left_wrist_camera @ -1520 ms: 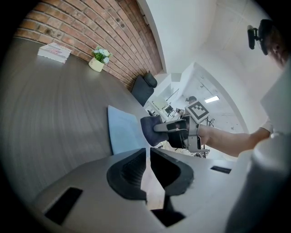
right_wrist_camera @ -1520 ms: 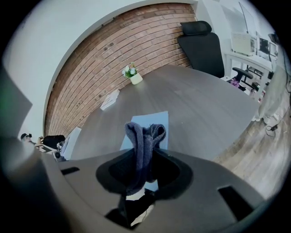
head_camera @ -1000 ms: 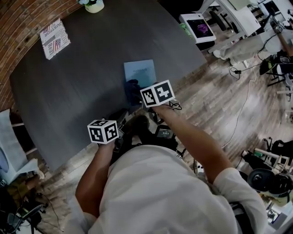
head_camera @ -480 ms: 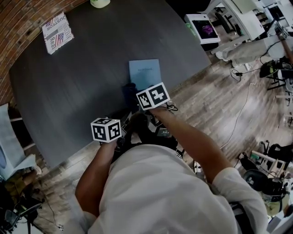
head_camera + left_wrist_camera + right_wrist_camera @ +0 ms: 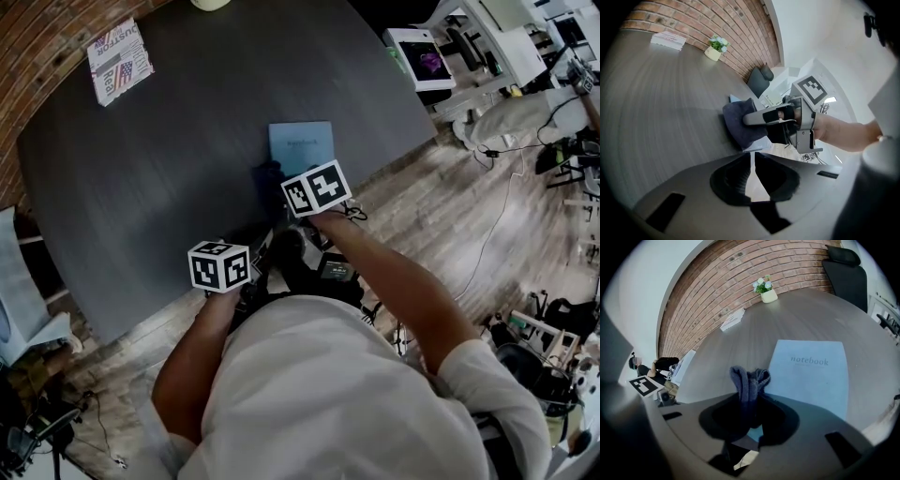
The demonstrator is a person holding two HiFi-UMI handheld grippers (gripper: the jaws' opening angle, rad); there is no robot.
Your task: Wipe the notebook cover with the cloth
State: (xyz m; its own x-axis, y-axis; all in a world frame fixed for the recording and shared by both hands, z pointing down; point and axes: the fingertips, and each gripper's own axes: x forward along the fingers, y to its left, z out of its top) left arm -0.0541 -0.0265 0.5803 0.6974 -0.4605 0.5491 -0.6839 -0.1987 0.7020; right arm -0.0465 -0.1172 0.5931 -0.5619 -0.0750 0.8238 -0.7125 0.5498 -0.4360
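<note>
Your right gripper (image 5: 749, 401) has its jaws clenched on a bunched dark cloth (image 5: 747, 380), which stands up between them in a thick fold. The cloth meets the left edge of the light blue notebook (image 5: 811, 373), at the corner nearest you, so part of it is over the cover and part over the bare surface beside it. The notebook lies flat and closed on the dark grey table (image 5: 169, 169), close to the edge nearest you, with the word "notebook" printed on its cover. Your left gripper (image 5: 752, 159) is held over that same near edge, to the left of the right gripper and apart from the notebook. Its jaws are drawn together with only a thin slit between them, and nothing is in them. Along the far edge, by the brick wall, stands a small potted plant (image 5: 766, 289). A printed booklet (image 5: 119, 58) lies at the far left of the surface, well apart from the notebook.
</note>
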